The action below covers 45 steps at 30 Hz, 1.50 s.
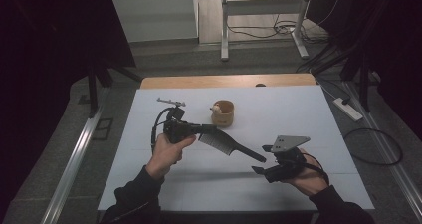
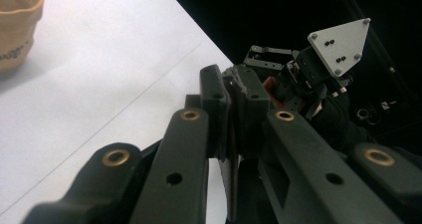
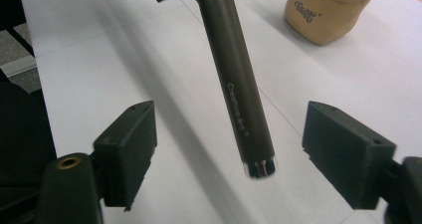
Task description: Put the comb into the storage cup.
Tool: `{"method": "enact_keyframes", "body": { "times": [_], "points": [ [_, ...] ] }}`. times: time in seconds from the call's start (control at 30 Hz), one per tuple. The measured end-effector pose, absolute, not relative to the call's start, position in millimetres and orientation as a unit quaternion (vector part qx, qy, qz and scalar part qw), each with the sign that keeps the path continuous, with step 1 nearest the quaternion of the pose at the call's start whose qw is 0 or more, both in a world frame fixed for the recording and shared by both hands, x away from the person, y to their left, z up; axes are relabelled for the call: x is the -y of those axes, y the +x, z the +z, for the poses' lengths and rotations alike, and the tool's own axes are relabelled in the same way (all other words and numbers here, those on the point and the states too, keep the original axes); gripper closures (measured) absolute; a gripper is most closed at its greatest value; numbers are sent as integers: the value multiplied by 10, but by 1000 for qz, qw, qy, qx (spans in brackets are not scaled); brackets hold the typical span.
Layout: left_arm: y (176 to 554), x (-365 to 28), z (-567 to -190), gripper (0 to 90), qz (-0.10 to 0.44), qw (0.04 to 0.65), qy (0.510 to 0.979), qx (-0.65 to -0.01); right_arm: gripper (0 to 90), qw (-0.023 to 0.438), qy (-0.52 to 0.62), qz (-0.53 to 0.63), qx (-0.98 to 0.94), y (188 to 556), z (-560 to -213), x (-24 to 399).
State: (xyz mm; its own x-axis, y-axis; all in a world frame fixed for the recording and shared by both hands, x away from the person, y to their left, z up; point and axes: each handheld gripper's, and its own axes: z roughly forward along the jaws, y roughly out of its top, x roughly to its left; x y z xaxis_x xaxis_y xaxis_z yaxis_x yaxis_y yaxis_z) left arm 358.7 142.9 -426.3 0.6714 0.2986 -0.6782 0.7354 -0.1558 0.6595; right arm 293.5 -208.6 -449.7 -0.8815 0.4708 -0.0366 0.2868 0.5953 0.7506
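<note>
Cup (image 1: 222,113) behind comb (image 1: 230,145); left gripper (image 1: 211,129) clamps comb; table (image 1: 298,114) around bare.

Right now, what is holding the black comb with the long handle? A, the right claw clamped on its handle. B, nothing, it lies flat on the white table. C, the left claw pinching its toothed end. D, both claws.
C: the left claw is shut on the toothed end of the black comb, while the right claw stands open around the handle without touching.

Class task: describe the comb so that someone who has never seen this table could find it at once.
On the white table, in front of the tan cup, the left gripper holds a black comb by its toothed end. It is the one long thin thing, its handle reaching between the open right gripper's jaws.
</note>
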Motion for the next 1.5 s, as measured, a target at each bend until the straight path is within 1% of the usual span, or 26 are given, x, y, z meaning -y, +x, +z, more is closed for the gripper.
{"method": "enact_keyframes", "body": {
  "times": [0.13,0.2,0.5,0.8,1.5],
  "points": [
    [3597,-1462,-4241,839,-192,545,735,-355,151,113,224,391,-885,2946,-4502,2105],
    [3603,-1476,-4232,839,-189,544,736,-356,108,111,230,387,-886,2955,-4506,2114],
    [3634,-1527,-4197,839,-176,544,738,-359,2,96,250,382,-884,2978,-4532,2169],
    [3677,-1583,-4148,840,-162,544,740,-361,0,85,266,377,-883,3001,-4557,2263],
    [3803,-1776,-3994,839,-136,545,736,-377,0,103,300,356,-879,2954,-4578,2494]
  ]
}}
